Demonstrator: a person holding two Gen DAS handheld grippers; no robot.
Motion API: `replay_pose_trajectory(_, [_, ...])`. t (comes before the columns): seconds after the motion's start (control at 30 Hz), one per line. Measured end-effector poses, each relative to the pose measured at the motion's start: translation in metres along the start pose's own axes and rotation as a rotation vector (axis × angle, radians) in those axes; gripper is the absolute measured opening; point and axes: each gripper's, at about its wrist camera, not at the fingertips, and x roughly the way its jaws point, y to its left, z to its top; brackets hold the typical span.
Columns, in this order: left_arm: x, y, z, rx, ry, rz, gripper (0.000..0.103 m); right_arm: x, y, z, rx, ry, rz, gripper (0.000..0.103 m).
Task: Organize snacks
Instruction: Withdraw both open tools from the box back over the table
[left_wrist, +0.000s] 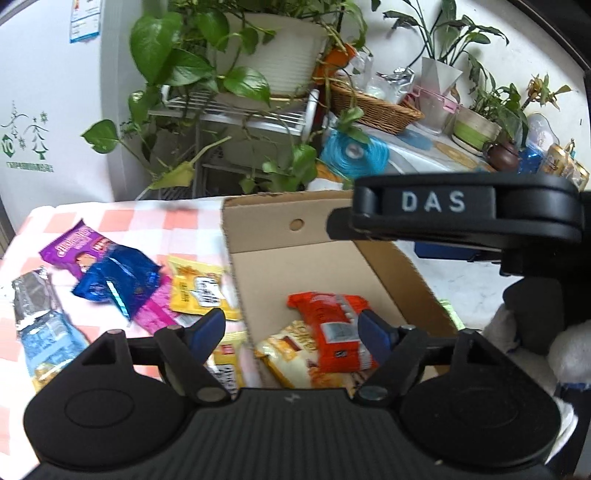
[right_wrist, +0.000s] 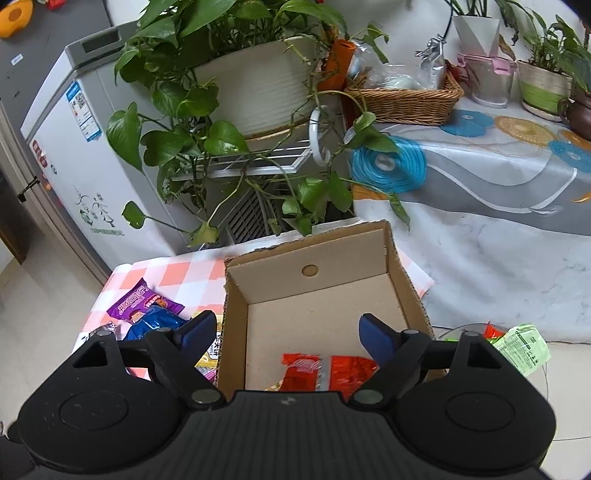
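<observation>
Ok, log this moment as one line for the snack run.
left tool: open, empty | right tool: open, empty | cardboard box: holds orange packet and yellow packet | blue packet: on checkered cloth

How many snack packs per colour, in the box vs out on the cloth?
In the cardboard box:
orange-red pack: 1
pale yellow pack: 1

On the checked cloth:
purple pack: 1
blue pack: 1
yellow packs: 2
silver pack: 1
light blue pack: 1
pink pack: 1

Total: 9
</observation>
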Motion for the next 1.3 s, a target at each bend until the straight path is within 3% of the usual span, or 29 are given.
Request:
replay_pose_trajectory(0.37, [-0.019, 0.049, -0.001, -0.030, 0.003, 0.072, 0.081, 0.010, 0.022, -0.002, -0.060, 0.020, 0.064, 0.091])
replay_pose_trajectory(0.73, [-0.038, 0.111, -0.005, -0.081, 0.005, 0.166, 0.084, 0.025, 0.051, -0.006, -0.087, 0.073, 0.215, 0.091])
replay_pose_trajectory(1.17, [-0.015, 0.122, -0.057, -0.019, 0.112, 0.110, 0.084, 0.053, 0.076, -0.020, 0.001, 0.225, 0.402, 0.091])
replay_pose_trajectory(1.3, [-0.002, 0.109, -0.071, 0.051, 0.122, 0.094, 0.084, 0.063, 0.083, -0.026, 0.002, 0.270, 0.395, 0.091])
